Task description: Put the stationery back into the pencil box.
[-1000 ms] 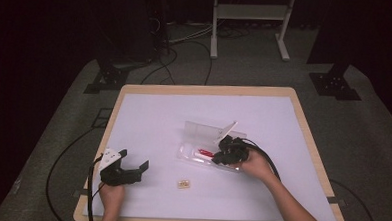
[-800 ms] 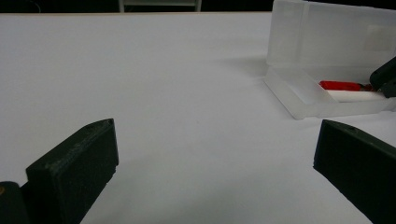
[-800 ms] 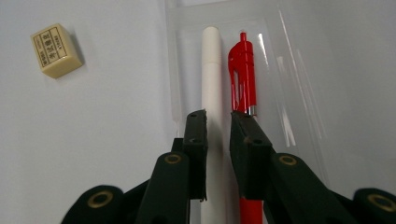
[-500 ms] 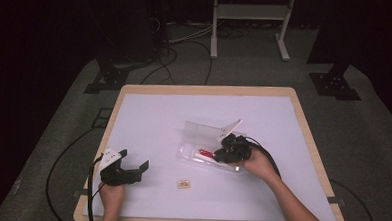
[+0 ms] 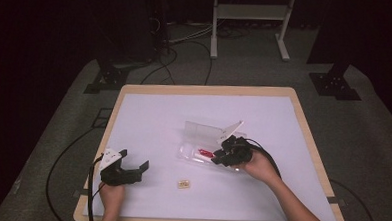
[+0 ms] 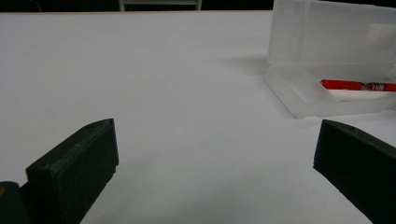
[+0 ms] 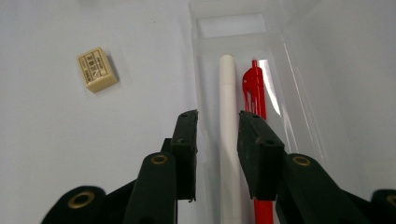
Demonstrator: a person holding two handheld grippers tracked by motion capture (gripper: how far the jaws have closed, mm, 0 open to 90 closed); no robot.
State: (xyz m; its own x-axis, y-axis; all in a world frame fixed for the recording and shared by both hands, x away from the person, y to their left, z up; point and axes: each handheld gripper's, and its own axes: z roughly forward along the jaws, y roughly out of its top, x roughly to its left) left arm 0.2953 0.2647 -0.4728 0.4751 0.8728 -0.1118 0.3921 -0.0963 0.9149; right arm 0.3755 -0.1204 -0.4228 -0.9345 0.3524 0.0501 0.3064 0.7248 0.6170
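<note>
Shadow swallows the floor around the pale wooden-rimmed table with the white top [image 5: 133, 118], and from the high view we cannot make out what lies under the black right gripper [image 5: 230, 153], which covers the near end of the clear plastic pencil case [image 5: 194, 153].

In the right gripper view we see that case's tray [image 7: 205, 93] holding a slim white pen [image 7: 228, 107] and a red ballpoint pen with a clip [image 7: 256, 93], side by side and lengthwise; both run down out of sight behind the jaws. The right gripper [image 7: 217, 122] has just been opening: its jaws stand apart on either side of the white pen, pads clear of it, nothing gripped. The case's translucent lid [image 5: 203, 132] stands raised at the far side.

The black left gripper [image 5: 134, 164] sits near the table's front left corner, well apart from the case; in its own view the left gripper [image 6: 215, 149] has jaws spread wide over bare tabletop, with the case [image 6: 303, 100] and the red pen [image 6: 357, 85] cut off at the right edge.

A small cream rectangular eraser with printed lettering [image 7: 96, 69] lies on the table just beside the case, and we cannot read its print. It also shows in the high view [image 5: 183, 183].
</note>
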